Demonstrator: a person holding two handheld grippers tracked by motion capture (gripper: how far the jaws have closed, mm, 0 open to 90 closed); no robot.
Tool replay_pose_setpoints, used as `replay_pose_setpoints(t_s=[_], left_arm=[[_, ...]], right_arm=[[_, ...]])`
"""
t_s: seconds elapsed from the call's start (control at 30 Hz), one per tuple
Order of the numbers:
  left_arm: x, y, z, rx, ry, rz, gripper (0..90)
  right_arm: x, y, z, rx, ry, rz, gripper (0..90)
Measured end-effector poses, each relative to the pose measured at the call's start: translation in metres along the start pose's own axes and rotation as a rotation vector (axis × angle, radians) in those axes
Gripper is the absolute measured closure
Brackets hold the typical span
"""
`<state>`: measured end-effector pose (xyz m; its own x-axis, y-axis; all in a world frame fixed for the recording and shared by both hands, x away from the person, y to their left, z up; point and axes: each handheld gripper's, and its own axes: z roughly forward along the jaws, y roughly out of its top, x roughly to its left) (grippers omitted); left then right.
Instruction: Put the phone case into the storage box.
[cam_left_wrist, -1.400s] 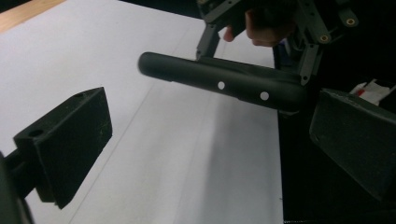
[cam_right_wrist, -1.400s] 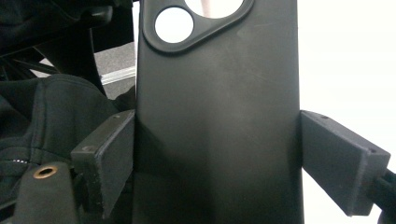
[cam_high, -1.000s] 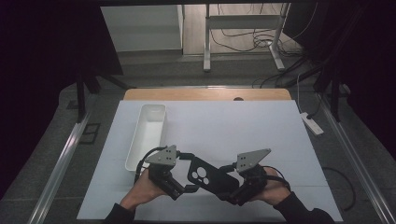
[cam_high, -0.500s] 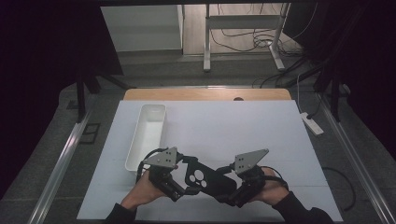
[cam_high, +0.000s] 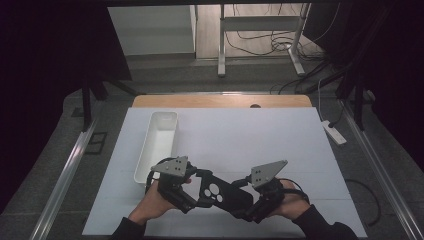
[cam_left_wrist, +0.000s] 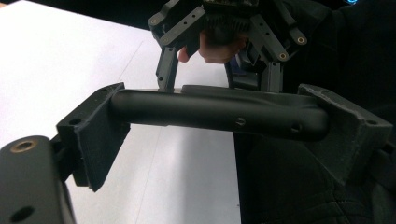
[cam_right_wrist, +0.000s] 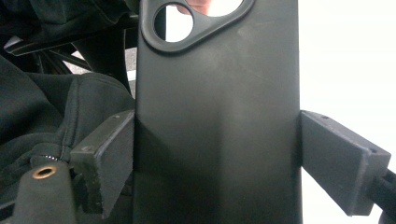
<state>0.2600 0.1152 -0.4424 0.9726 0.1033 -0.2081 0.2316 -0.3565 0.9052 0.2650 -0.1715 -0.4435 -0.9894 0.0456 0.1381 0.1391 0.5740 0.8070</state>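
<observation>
A black phone case (cam_high: 220, 192) with round camera cut-outs hangs just above the white table top (cam_high: 240, 135), held between both grippers near the front edge. My left gripper (cam_high: 192, 194) holds its left end. In the left gripper view the case (cam_left_wrist: 215, 109) lies edge-on across the jaws, which have just been closing, and both pads (cam_left_wrist: 93, 130) now press on it. My right gripper (cam_high: 248, 205) grips the other end. In the right gripper view the flat back of the case (cam_right_wrist: 215, 93) spans the gap, with a pad (cam_right_wrist: 109, 149) against each long edge.
An empty long white tray (cam_high: 159, 142) lies on the left of the table, just beyond my left hand. A wooden strip (cam_high: 220, 101) runs along the far edge. A white power strip (cam_high: 332, 132) sits on the floor off the right side.
The left jaws have drawn in onto the case's end. Both hands and the case have stayed where they were.
</observation>
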Motion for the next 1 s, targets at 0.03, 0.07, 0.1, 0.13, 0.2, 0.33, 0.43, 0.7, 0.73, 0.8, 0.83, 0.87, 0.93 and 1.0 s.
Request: replay_pose_setpoints(t_s=[0.03,0.07,0.1,0.13,0.2,0.33,0.43,0.7,0.73,0.8,0.83,0.87,0.93,1.0], left_arm=[[0.0,0.0002,-0.0002,0.001,0.001,-0.001,13.8],[-0.0001,0.0006,-0.0007,0.001,0.001,-0.003,14.1],[-0.0001,0.0011,-0.001,-0.004,-0.003,-0.005,14.7],[-0.0003,0.0018,-0.0013,-0.003,0.001,-0.007,14.9],[-0.0006,0.0027,-0.0008,0.008,0.005,-0.014,15.2],[-0.0016,0.0041,-0.0001,0.017,0.014,-0.013,15.6],[-0.0016,0.0052,-0.001,0.021,0.015,-0.015,15.9],[0.0005,0.0068,-0.0048,0.036,0.065,-0.048,16.1],[0.0005,0.0068,-0.0048,0.036,0.065,-0.048,16.1],[0.0012,0.0068,-0.0048,0.046,0.082,-0.055,16.1],[0.0013,0.0069,-0.0049,0.05,0.088,-0.058,16.0],[0.0014,0.007,-0.005,0.053,0.094,-0.058,16.0],[0.0018,0.0078,-0.0055,0.061,0.105,-0.063,16.0],[0.0023,0.0086,-0.0065,0.067,0.124,-0.072,16.0]], right_arm=[[0.0,0.0,0.0,0.0,0.0,0.0,14.7],[0.0002,0.0001,0.0,0.0,-0.005,-0.002,14.7],[0.0004,0.0003,-0.0003,0.005,-0.012,-0.007,14.5],[0.0008,0.0003,0.0001,0.002,-0.015,-0.013,14.4],[0.001,0.0007,0.0002,0.005,-0.029,-0.023,14.2],[0.0013,0.0004,0.0014,0.019,-0.037,-0.026,13.6],[0.0019,0.001,0.0019,0.013,-0.044,-0.019,13.0],[0.0012,0.0009,0.0029,0.029,-0.104,0.011,3.1],[0.0009,0.0008,0.0029,0.033,-0.115,0.016,1.7],[0.0006,0.0005,0.0029,0.039,-0.137,0.018,0.0],[0.0007,0.0004,0.0028,0.047,-0.154,0.018,0.0],[-0.0002,0.0,0.0029,0.048,-0.167,0.007,0.0],[-0.0004,-0.0004,0.0025,0.053,-0.191,0.01,0.0],[-0.0009,-0.0008,0.0018,0.054,-0.2,0.025,0.0]])
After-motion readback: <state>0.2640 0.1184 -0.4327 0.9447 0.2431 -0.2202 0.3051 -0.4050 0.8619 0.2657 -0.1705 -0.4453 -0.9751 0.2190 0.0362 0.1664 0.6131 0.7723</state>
